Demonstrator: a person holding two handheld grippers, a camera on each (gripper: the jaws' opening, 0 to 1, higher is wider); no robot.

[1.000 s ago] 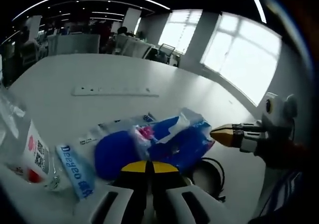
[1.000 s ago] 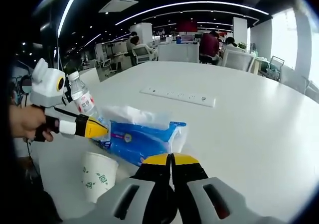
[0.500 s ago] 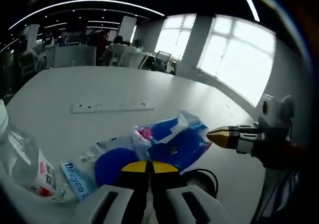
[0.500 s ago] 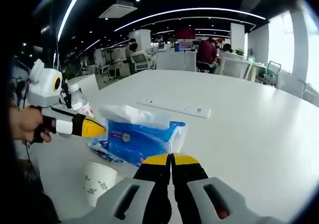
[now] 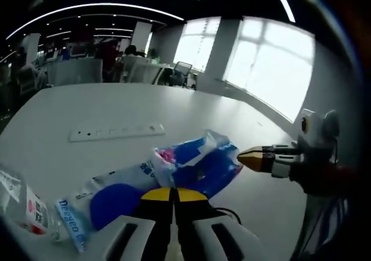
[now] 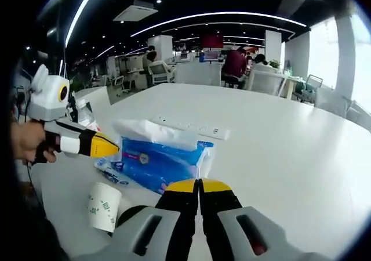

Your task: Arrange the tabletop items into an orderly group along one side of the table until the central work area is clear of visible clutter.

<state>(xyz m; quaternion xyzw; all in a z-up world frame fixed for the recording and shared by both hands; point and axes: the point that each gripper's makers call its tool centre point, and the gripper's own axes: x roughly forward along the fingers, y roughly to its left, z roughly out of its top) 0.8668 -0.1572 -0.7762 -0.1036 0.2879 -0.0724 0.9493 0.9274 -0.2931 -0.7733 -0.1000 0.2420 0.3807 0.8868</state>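
Right gripper view: two claws by a blue tissue pack (image 6: pixel 165 162).
Right claw (image 6: pixel 199 185) and left claw (image 5: pixel 174 194) are both squeezed together, holding nothing; a paper cup (image 6: pixel 103 206) sits on the white bench (image 6: pixel 278 145).

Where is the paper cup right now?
In the right gripper view, the paper cup lies on its side at lower left on the white table, just in front of the blue tissue pack and below the left gripper.

On my white counter (image 6: pixel 278 151) lie a blue tissue pack (image 6: pixel 162 159), a paper cup (image 6: pixel 104 206) on its side, a white power strip (image 5: pixel 116 132), and a plastic bottle (image 5: pixel 23 206) near the edge.
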